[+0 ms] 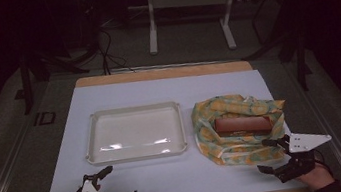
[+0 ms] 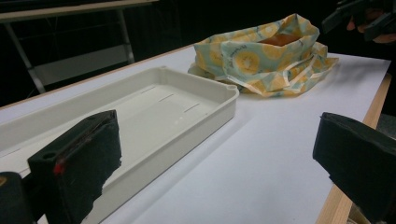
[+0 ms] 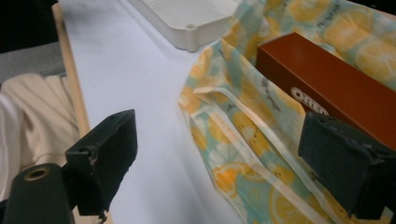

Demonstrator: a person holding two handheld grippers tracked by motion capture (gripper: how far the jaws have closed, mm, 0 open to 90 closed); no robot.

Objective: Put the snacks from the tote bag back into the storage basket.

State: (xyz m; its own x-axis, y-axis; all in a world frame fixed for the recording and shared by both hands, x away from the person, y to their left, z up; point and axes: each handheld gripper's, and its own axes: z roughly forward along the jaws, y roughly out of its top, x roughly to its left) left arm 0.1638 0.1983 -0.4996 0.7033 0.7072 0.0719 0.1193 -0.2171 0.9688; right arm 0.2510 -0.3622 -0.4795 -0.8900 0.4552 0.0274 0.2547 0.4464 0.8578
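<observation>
A cloth bag (image 1: pixel 236 127) printed with yellow lemon slices lies crumpled on the right of the table. On it rests a long brown Oreo box (image 1: pixel 243 124), lying flat. My right gripper (image 1: pixel 270 154) stands open at the bag's near right edge, one jaw close to the box (image 3: pixel 327 84) and over the bag (image 3: pixel 243 135). A shallow cream tray (image 1: pixel 131 110) sits left of the bag and holds nothing. My left gripper (image 1: pixel 118 185) is open at the table's front left, a little short of the tray (image 2: pixel 196 116), nothing between its jaws.
A white mat (image 1: pixel 157 90) covers the wooden table, whose near edge (image 3: pixel 74 93) runs beside my right gripper. Pale cloth (image 3: pixel 28 112) hangs below that edge. Metal stand legs (image 1: pixel 188 18) and cables (image 1: pixel 109 49) lie on the floor beyond the table. The other gripper (image 2: pixel 359 18) shows behind the bag (image 2: pixel 261 56).
</observation>
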